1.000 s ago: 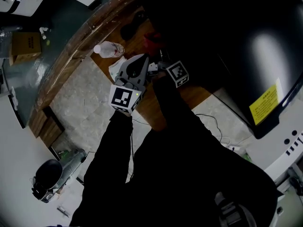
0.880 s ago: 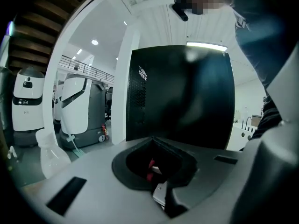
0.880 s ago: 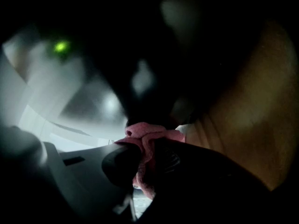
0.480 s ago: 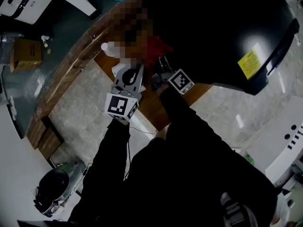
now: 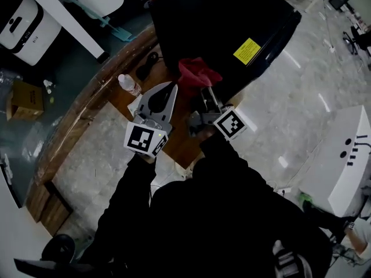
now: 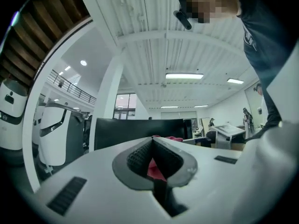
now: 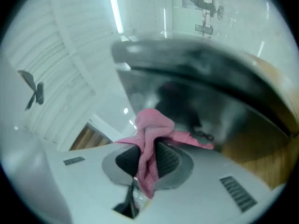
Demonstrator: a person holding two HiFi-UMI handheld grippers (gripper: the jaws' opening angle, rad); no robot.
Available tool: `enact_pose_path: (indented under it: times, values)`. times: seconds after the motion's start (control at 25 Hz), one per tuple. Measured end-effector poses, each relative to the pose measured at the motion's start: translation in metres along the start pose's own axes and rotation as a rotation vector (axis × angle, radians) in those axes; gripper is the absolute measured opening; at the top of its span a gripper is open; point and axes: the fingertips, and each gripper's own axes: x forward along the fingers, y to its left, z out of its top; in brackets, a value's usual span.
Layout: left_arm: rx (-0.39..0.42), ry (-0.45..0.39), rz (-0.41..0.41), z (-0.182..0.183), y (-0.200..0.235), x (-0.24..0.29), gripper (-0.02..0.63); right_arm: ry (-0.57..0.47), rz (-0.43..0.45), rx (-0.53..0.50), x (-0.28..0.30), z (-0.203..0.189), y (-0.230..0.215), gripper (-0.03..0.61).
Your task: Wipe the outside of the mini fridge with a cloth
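Two grippers are up front, but only your right gripper [image 5: 204, 95] is doing any work. Its jaws are clamped on the pink cloth [image 5: 197, 74], with most of the fabric bunched out past the tips. I'd guess that's deliberate, so the soft wad meets the mini fridge [image 5: 226, 22] instead of hard plastic. Your left gripper [image 5: 172, 86] has its jaws pressed together at the tips and sits just beside the cloth's lower-left edge, probably parked out of the way. A sliver of red shows in the slot behind its pads. I read that as cloth seen past it, not pinched, but I can't be sure.

The fridge fills the upper middle of the head view and sits on the wooden counter [image 5: 177, 146], with the cloth right at its near lower edge. I can't tell if the cloth is touching the fridge yet. Room-wise, the right of the frame is open floor [image 5: 290, 114], so strokes toward the face with the yellow label [image 5: 246, 51] look free. The left is tighter: a water bottle [image 5: 128, 84] stands near your left gripper, so I'd go easy with sweeps that way.
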Motion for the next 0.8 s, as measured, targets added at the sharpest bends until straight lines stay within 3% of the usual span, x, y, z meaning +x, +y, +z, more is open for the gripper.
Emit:
enact_pose_path:
  times: [0.2, 0.36, 0.6, 0.8]
  values:
    - [0.013, -0.077, -0.068, 0.043, -0.02, -0.008, 0.005, -0.068, -0.013, 0.055, -0.014, 0.017, 0.044, 0.054]
    - [0.02, -0.104, -0.107, 0.059, -0.044, 0.005, 0.005, -0.104, -0.052, 0.055, -0.026, 0.049, 0.045, 0.054]
    - [0.028, -0.085, -0.133, 0.056, -0.042, 0.016, 0.005, -0.117, -0.111, 0.127, -0.023, 0.051, 0.025, 0.052]
    - [0.018, -0.034, -0.136, 0.025, -0.046, 0.032, 0.005, -0.088, -0.158, 0.193, -0.029, 0.037, -0.01, 0.052]
